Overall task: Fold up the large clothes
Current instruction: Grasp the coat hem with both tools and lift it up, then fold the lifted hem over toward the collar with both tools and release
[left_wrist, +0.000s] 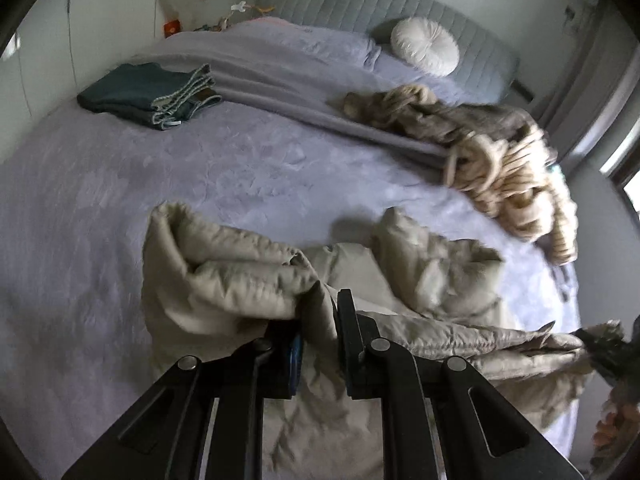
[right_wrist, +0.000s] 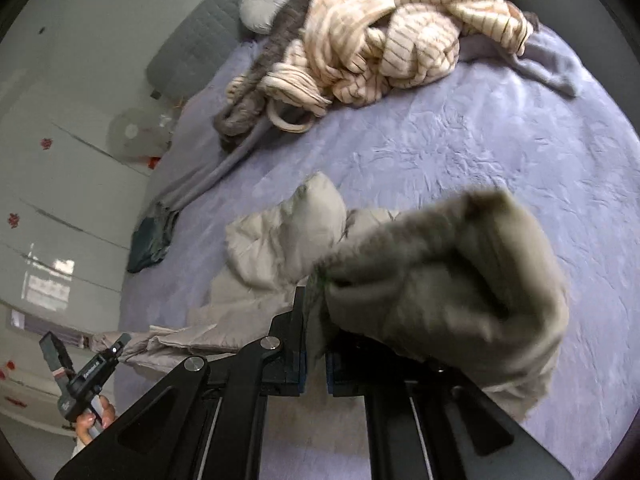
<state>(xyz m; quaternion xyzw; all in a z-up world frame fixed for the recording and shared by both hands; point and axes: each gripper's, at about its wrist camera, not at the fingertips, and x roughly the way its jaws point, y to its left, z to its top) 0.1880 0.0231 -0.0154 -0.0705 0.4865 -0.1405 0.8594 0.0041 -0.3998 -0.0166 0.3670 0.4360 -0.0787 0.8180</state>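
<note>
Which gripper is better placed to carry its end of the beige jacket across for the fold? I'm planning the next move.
Right gripper, probably: its end of the beige jacket hangs bunched, clear of the bed; the left gripper holds fabric trailing on it.

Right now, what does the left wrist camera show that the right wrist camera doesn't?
Only the left wrist view shows the folded jeans as a neat stack, plus a lavender pillow. Only the right wrist view shows a hand gripping the left hand-held gripper. Both show the beige padded jacket clamped in hand-held grippers, the striped clothes pile, the round cushion and the lavender bedspread.
</note>
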